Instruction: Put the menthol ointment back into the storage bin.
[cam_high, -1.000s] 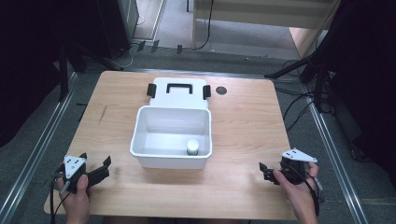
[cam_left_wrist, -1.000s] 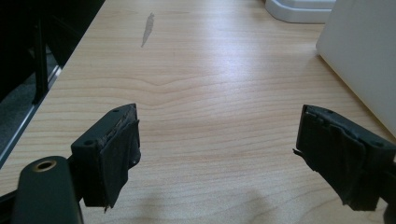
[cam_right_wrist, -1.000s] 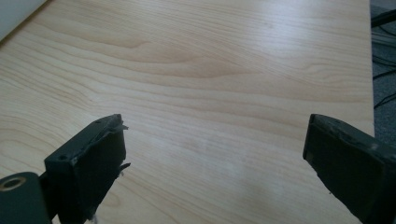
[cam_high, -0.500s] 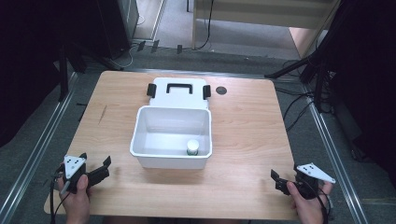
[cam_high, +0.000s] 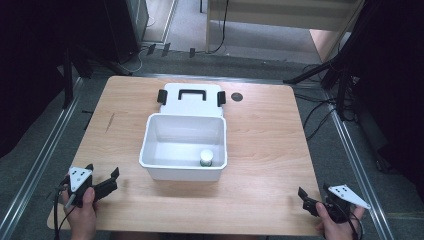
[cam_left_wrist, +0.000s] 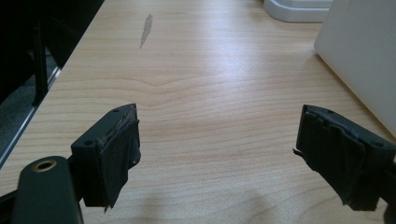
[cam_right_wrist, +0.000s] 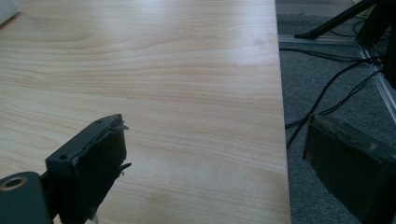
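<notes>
Two grippers rest at the near corners of the wooden table (cam_high: 270, 130), both with jaws spread wide and holding nothing. Between them, ahead of both, sits the white bin (cam_high: 184, 146), open at the top, with its lid (cam_high: 190, 99) lying flat just beyond the far wall, black handle up. The left gripper (cam_high: 109, 181) is the closer of the two: in the left gripper view the bin's side wall (cam_left_wrist: 362, 56) rises just ahead and to the right of its right jaw. The right gripper (cam_high: 306, 199) sits well apart from the bin, near the table's right edge, with its right jaw out over the floor cables in the right gripper view. Smallest of all, a little bottle (cam_high: 206, 158) with a pale cap stands upright inside the bin, against the near wall toward the right gripper's side; its label is too small to read, so it may be a pill or spice jar.

To reach it well, the right gripper should probably come in high over the near rim, descend vertically with jaws wide, and close on the cap or neck without nudging the bottle against the wall.
</notes>
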